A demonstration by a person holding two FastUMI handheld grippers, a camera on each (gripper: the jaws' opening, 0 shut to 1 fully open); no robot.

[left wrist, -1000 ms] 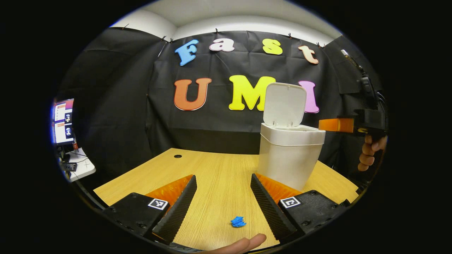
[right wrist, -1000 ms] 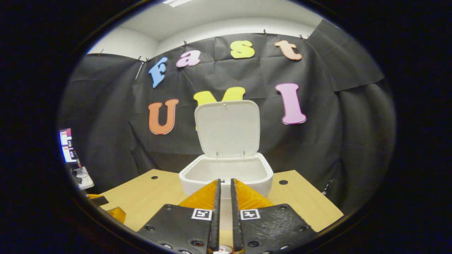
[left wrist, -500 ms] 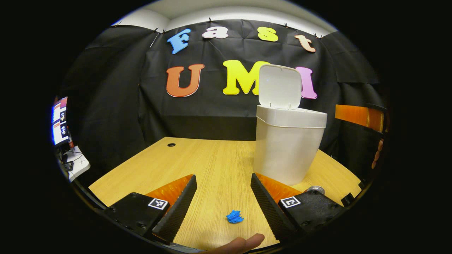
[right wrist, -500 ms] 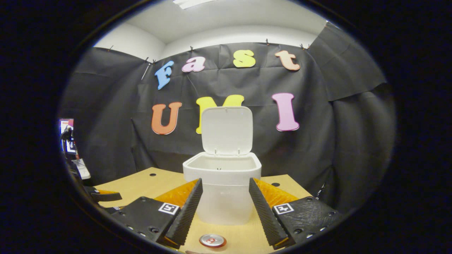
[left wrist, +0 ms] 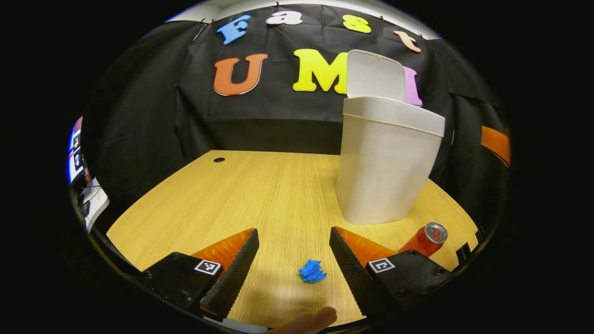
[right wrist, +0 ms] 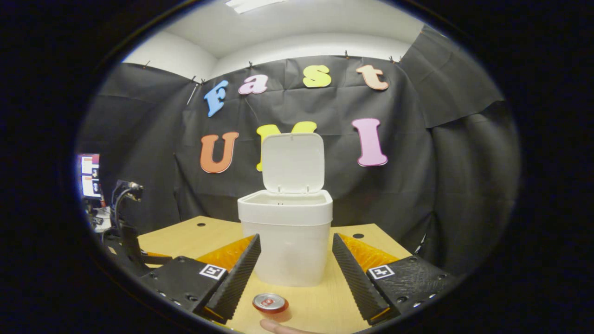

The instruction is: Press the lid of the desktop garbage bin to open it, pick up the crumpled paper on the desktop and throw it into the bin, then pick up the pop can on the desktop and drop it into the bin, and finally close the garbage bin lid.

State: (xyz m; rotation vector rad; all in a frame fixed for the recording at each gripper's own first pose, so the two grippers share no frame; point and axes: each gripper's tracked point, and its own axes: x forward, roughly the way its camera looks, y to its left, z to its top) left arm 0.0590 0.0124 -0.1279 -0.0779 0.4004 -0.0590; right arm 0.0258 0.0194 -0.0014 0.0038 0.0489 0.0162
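Note:
A white bin stands on the wooden desk with its lid flipped up. In the right gripper view the same bin and raised lid stand straight ahead. A small blue crumpled paper lies on the desk between the fingers of my open left gripper. A red pop can stands right of the bin's base. My right gripper is open above the desk, with the pop can upright just below and between its fingers. Nothing is held by either gripper.
A fingertip shows at the bottom edge of the left gripper view. Cable holes mark the desk's far side. The left gripper's body and cable show at the left of the right gripper view. A side table with screens stands far left.
The right gripper opened and pulled back from above the bin, dropping lower. The left gripper lowered toward the desk, bringing the blue paper closer between its fingers and the can into sight.

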